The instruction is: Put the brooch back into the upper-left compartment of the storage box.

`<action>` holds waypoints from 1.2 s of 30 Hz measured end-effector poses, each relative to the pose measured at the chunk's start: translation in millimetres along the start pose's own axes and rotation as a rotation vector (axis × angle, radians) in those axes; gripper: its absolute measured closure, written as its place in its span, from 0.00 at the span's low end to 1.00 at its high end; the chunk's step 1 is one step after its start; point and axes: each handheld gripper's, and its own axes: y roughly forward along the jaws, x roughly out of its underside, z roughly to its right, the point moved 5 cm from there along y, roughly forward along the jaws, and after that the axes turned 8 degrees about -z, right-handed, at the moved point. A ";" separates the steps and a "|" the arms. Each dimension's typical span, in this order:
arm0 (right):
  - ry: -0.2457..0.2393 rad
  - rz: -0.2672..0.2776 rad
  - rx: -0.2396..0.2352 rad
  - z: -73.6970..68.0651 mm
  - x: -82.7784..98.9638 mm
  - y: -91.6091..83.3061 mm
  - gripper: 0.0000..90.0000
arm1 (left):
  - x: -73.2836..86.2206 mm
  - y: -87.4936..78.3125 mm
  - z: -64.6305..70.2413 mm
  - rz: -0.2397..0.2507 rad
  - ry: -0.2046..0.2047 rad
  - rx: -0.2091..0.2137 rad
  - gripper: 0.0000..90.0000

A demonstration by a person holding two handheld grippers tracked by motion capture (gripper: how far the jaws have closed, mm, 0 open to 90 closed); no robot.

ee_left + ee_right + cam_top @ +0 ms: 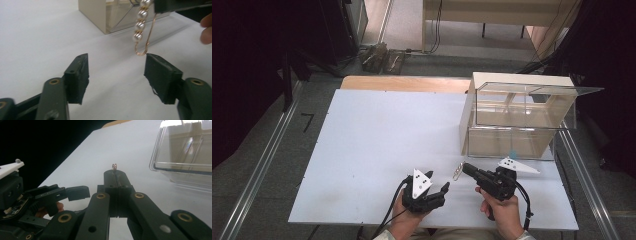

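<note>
With my left gripper (116,75) standing wide and empty nearest me, I take the handover as done. My right gripper (465,169) pinches the pearl pin (140,23) above the table (372,145). Next I'd carry it to the clear box (522,120) beyond.

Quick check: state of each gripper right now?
Left gripper: open, nothing between its jaws.
Right gripper: shut on the pearl pin, held above the white table.
</note>
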 end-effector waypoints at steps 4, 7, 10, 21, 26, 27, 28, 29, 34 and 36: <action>-0.026 0.021 0.014 -0.9 -3.5 -3.8 0.97 | 0.9 -6.1 -13.9 -0.032 -0.022 -0.029 0.27; -0.039 0.041 0.019 -2.4 -6.2 -6.7 0.97 | -0.3 -15.1 -27.4 -0.036 -0.044 -0.053 0.27; -0.060 0.065 0.018 -4.9 -9.8 -11.0 0.97 | -1.1 -25.7 -41.4 -0.024 -0.071 -0.079 0.27; -0.092 0.110 0.016 -9.7 -19.6 -20.1 0.97 | 9.4 -61.2 -93.3 -0.032 -0.159 -0.190 0.23; -0.099 0.139 0.013 -10.9 -25.5 -24.4 0.97 | 16.3 -73.8 -110.9 -0.032 -0.191 -0.232 0.19; -0.098 0.144 0.015 -10.7 -26.7 -25.2 0.97 | 17.5 -76.7 -114.7 -0.030 -0.196 -0.240 0.19; -0.096 0.150 0.014 -10.8 -28.1 -26.0 0.97 | 18.5 -79.8 -118.5 -0.027 -0.202 -0.250 0.19; -0.099 0.155 0.016 -10.7 -29.5 -26.8 0.97 | 19.4 -82.6 -122.0 -0.023 -0.210 -0.257 0.19; -0.116 0.189 0.015 -12.7 -38.1 -31.1 0.97 | 25.2 -95.0 -136.1 -0.010 -0.243 -0.286 0.19; -0.119 0.198 0.013 -13.8 -41.1 -32.3 0.97 | 26.7 -98.2 -140.0 -0.004 -0.257 -0.297 0.19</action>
